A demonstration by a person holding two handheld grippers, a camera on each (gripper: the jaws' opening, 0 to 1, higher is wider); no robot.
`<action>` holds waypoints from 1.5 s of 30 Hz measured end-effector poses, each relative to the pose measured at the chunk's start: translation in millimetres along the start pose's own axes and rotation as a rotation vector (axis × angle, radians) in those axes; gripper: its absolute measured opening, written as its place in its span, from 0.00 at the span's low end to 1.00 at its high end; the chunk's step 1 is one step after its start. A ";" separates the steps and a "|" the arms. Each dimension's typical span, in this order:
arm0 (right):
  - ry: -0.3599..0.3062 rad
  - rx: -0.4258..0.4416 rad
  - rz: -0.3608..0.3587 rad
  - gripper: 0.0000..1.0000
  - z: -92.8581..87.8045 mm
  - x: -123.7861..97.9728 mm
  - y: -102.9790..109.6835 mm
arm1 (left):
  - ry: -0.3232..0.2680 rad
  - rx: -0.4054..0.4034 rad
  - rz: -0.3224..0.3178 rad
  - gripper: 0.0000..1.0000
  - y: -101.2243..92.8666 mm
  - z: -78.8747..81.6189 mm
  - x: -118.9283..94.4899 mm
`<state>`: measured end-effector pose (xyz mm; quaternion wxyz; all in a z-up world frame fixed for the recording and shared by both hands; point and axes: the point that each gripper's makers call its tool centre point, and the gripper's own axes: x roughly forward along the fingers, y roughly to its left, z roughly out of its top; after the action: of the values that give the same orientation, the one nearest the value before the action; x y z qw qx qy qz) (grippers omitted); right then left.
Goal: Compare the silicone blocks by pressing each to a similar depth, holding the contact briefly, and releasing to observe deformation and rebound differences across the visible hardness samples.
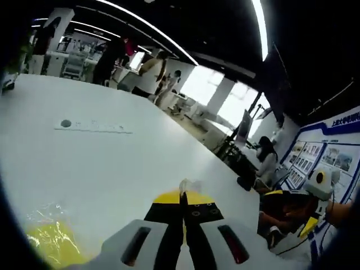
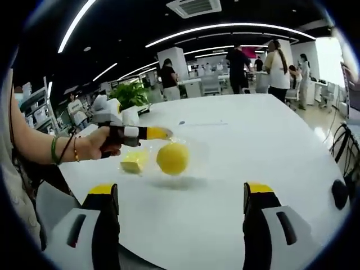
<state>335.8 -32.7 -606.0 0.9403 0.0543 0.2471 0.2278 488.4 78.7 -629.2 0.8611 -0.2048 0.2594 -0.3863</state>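
Note:
A round yellow silicone sample (image 2: 172, 158) and a paler yellow block (image 2: 134, 161) sit inside a clear plastic bag (image 2: 194, 152); a shadow lies on the white table (image 2: 236, 146) under the ball. My left gripper (image 2: 158, 133), held by a hand, is shut on the bag's top edge. In the left gripper view, the same gripper (image 1: 183, 198) has its yellow-tipped jaws closed on a scrap of clear plastic (image 1: 190, 185). Crinkled plastic over something yellow (image 1: 50, 242) shows at lower left. My right gripper (image 2: 181, 191) stands wide open, nearer than the bag, with nothing between its jaws.
A thin printed strip (image 1: 93, 126) lies farther out on the table, also seen as a strip (image 2: 202, 122). A potted plant (image 2: 130, 93) stands at the table's far left. A black object (image 2: 339, 194) sits by the right edge. People stand at desks behind.

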 end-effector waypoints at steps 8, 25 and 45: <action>0.025 0.018 -0.019 0.84 -7.0 1.6 -8.9 | -0.012 -0.094 0.129 0.00 52.3 -21.1 20.8; 0.049 0.023 -0.053 0.80 -17.7 4.3 -17.1 | 0.100 0.027 0.271 0.00 100.1 -43.4 34.8; 0.068 -0.021 -0.037 0.81 -18.6 -1.2 -6.5 | 0.188 0.284 0.320 0.13 102.3 -36.5 24.4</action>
<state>328.3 -39.3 -623.0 0.9359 0.0323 0.2774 0.2148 537.3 117.5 -721.4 0.9035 -0.0010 0.3108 -0.2950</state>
